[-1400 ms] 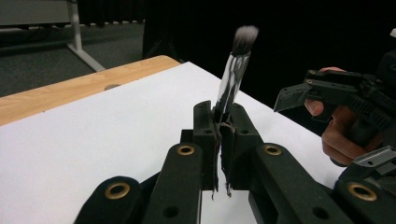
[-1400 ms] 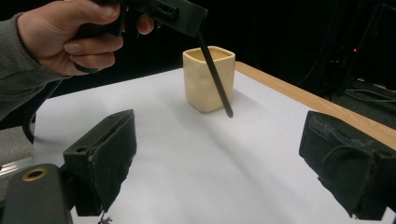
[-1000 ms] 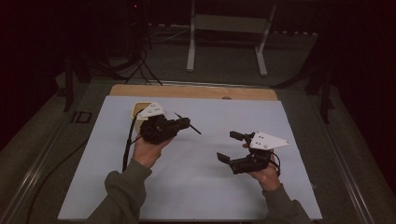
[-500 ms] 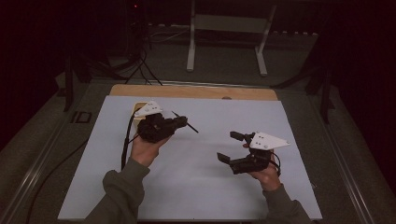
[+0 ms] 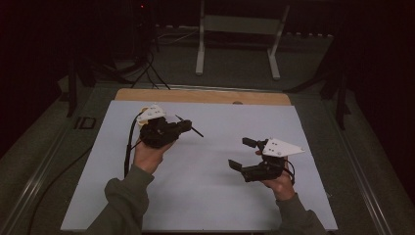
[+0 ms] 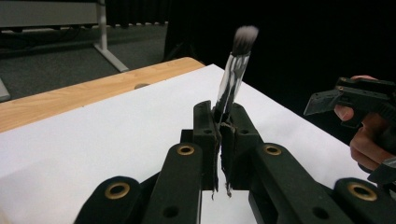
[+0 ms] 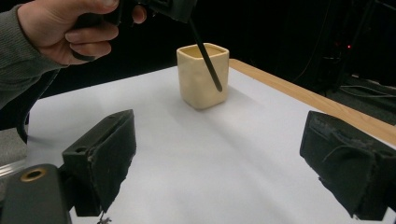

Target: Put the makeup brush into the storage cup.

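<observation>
A dark room surrounds the white worktop [image 5: 205, 196]. The left claw [image 6: 223, 123] is clamped on a makeup brush [image 6: 233, 70], bristles up, lifted just beside the cream cup [image 7: 203, 76]. The right claw [image 7: 219, 163] waits wide apart and empty. The carry seems in hand; next calls for lowering the handle into the cup. Since before, the left claw has edged slightly nearer the cup.
</observation>
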### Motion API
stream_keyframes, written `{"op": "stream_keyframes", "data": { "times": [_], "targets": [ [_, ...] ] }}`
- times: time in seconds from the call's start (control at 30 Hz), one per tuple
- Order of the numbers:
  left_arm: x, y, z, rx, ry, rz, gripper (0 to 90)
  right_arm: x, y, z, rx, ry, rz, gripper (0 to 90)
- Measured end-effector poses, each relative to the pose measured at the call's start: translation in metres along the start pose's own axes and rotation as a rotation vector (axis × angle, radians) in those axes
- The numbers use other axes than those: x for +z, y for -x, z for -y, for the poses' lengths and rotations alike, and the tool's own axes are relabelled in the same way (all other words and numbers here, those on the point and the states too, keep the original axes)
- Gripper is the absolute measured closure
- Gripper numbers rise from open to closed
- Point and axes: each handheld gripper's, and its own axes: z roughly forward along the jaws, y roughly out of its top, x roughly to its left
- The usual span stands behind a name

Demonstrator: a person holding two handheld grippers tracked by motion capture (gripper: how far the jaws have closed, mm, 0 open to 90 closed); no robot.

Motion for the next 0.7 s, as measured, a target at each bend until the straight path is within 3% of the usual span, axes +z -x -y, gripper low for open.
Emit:
{"op": "stream_keyframes", "data": {
  "times": [0.7],
  "targets": [
    [-0.0078,-0.0077,-0.0004,0.001,0.0,-0.055,86.1,-0.002,0.0016,0.0014,0.002,-0.009,0.008,10.5]
  ]
}}
